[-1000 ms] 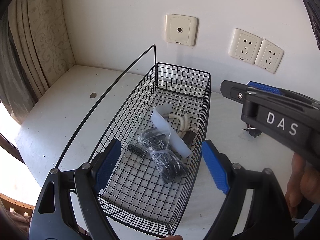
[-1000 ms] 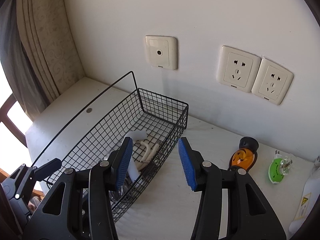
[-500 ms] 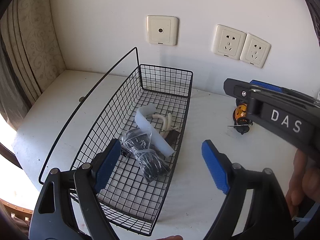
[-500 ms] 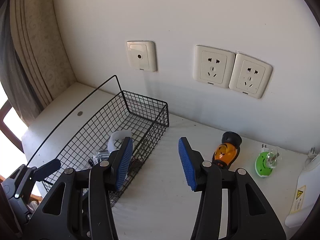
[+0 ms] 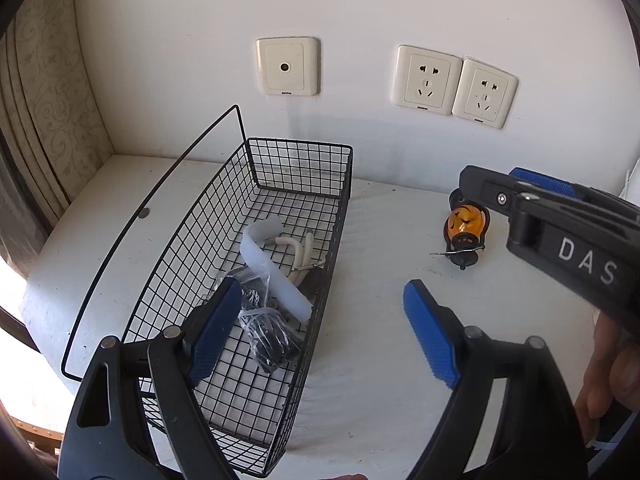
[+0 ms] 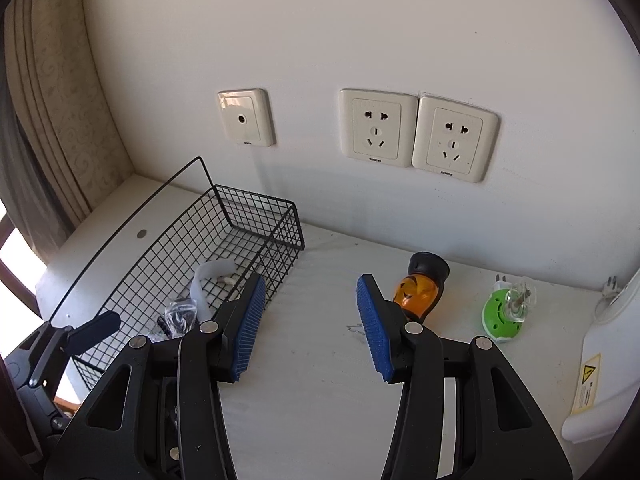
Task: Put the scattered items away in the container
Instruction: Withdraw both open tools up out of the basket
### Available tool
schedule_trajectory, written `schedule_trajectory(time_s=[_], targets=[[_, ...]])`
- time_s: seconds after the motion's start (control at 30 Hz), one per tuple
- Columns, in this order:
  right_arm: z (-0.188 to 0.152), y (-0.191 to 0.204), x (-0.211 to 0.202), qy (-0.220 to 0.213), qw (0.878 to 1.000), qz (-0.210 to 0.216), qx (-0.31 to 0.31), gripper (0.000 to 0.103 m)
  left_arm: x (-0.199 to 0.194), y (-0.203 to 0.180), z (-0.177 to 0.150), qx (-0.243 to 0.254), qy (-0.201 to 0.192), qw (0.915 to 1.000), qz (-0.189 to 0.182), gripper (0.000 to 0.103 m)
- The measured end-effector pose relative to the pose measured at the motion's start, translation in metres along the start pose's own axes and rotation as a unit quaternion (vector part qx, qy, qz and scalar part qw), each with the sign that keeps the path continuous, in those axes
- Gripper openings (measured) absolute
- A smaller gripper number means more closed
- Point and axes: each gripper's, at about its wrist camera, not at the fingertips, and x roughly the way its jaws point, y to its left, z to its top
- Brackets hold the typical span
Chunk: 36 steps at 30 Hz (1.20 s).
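A black wire basket (image 5: 344, 184) (image 6: 280, 216) stands on the white table; inside lie a bagged black cable (image 5: 264, 320), a white strip (image 5: 272, 272) and white cords (image 5: 300, 252). An orange and black pumpkin-faced lamp (image 5: 464, 226) (image 6: 416, 290) lies on the table right of the basket, with a green plug-in device (image 6: 504, 308) further right. My left gripper (image 5: 320, 328) stands open over the basket's right wall, nothing between its fingers. My right gripper (image 6: 310, 312) stands open above bare table, its right finger just in front of the lamp; it also enters the left wrist view (image 5: 520, 188) from the right.
The wall behind carries a coax plate (image 6: 246, 116) and two power sockets (image 6: 416, 134). A curtain (image 6: 48, 128) hangs at the left. A white appliance with a warning label (image 6: 596, 380) fills the table's right end. A person's hand (image 5: 612, 372) holds the right gripper.
Both grippers have shifted right along the table. The basket has slid left in both views, and the orange lamp and green device have come closer to the right gripper. Jaw openings look unchanged.
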Motion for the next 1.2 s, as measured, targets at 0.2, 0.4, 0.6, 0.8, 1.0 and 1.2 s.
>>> schedule_trajectory(time_s=[0.2, 0.4, 0.6, 0.8, 1.0, 1.2], targets=[[-0.002, -0.018, -0.006, -0.002, 1.000, -0.011, 0.009, 0.049, 0.001, -0.016, 0.002, 0.011, -0.001, 0.9999, -0.009, 0.080], [-0.005, -0.034, -0.011, -0.004, 1.000, -0.021, 0.018, 0.049, 0.002, -0.029, 0.002, 0.021, -0.001, 0.9996, -0.018, 0.080], [-0.007, -0.051, -0.017, -0.006, 0.999, -0.030, 0.030, 0.049, 0.004, -0.043, 0.004, 0.034, -0.001, 0.9991, -0.027, 0.080], [-0.009, -0.067, -0.024, -0.008, 0.998, -0.042, 0.041, 0.049, 0.007, -0.057, 0.006, 0.046, -0.003, 0.9984, -0.035, 0.080], [-0.013, -0.083, -0.027, -0.008, 0.997, -0.056, 0.053, 0.049, 0.012, -0.070, 0.005, 0.053, 0.002, 0.9975, -0.046, 0.080], [-0.018, -0.096, -0.030, -0.006, 0.996, -0.065, 0.060, 0.049, 0.014, -0.084, 0.006, 0.061, 0.002, 0.9967, -0.053, 0.080]])
